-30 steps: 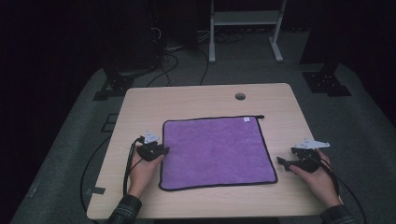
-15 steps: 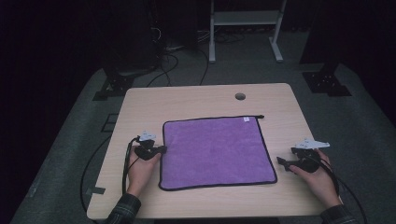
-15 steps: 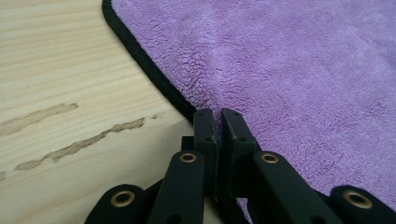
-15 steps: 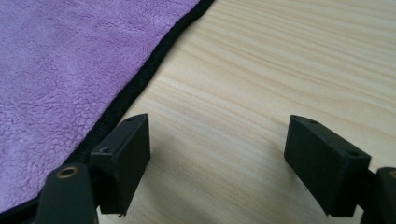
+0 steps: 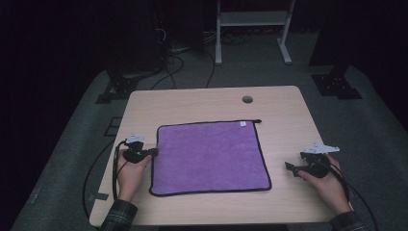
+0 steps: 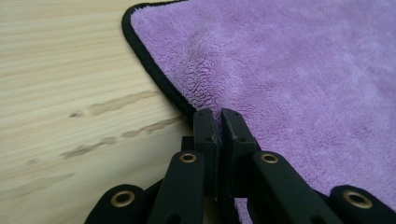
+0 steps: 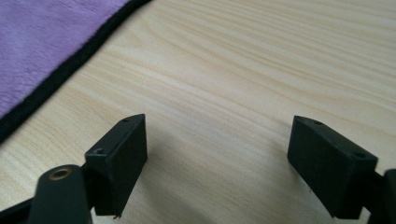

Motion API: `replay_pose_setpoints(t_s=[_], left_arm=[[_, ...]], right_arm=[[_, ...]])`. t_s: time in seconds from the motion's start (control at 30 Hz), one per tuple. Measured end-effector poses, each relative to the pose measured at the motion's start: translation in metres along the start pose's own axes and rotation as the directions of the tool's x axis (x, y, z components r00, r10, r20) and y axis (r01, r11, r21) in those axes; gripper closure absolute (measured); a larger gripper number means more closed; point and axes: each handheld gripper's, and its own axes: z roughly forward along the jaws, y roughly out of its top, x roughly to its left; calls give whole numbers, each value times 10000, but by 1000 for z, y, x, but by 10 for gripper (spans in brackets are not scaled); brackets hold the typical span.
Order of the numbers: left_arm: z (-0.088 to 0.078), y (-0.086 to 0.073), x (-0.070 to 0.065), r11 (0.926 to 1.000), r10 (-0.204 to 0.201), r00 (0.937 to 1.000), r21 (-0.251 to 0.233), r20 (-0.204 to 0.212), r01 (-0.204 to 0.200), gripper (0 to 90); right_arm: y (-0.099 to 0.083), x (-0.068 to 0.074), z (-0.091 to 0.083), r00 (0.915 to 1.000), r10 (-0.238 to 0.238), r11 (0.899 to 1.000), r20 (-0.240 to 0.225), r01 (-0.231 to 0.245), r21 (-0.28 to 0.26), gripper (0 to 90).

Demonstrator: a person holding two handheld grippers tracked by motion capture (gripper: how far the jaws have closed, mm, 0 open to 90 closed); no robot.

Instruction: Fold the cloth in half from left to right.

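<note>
A purple cloth [image 5: 211, 156] with a black hem lies flat on the wooden table [image 5: 202, 103]. My left gripper [image 5: 155, 151] is at the middle of the cloth's left edge. In the left gripper view its jaws [image 6: 221, 114] are pressed together over the hem of the cloth [image 6: 289, 70], pinching it. My right gripper [image 5: 288, 167] rests on bare wood to the right of the cloth. Its jaws [image 7: 217, 140] stand wide apart, have just opened slightly and hold nothing; the cloth's hem [image 7: 56, 74] lies off to their left.
A round cable hole [image 5: 247, 99] sits near the table's far edge. The cloth has a white label [image 5: 243, 123] and a small loop [image 5: 258, 121] at its far right corner. Cables and stand legs lie on the dark floor beyond the table.
My left gripper has moved left, and the cloth has slid a little to the left with it. The right hand has stayed where it was.
</note>
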Motion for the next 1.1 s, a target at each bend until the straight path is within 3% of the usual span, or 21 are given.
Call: replay_pose_setpoints(t_s=[0.4,0.43,0.7,0.77,0.8,1.1], left_arm=[[-21,-4,27,9991,-401,9966,-130,-719,393,857],[-23,-4,29,9974,-665,9966,-312,-489,650,857],[-25,5,19,9941,-758,9965,-750,354,783,856],[-23,10,12,9922,-816,9935,-883,790,885,856],[-23,10,12,9922,-816,9935,-883,790,885,856],[-10,24,-12,9936,-21,9857,-1107,1687,211,854]], right_arm=[[0,0,1,10000,49,10000,53,-49,66,152],[0,0,1,10000,47,10000,53,-47,67,153],[0,0,1,10000,20,10000,5,-20,94,138],[0,0,1,10000,27,10000,4,-27,95,138],[0,0,1,10000,26,10000,5,-26,95,138],[0,0,1,10000,16,9999,3,-16,102,136]])
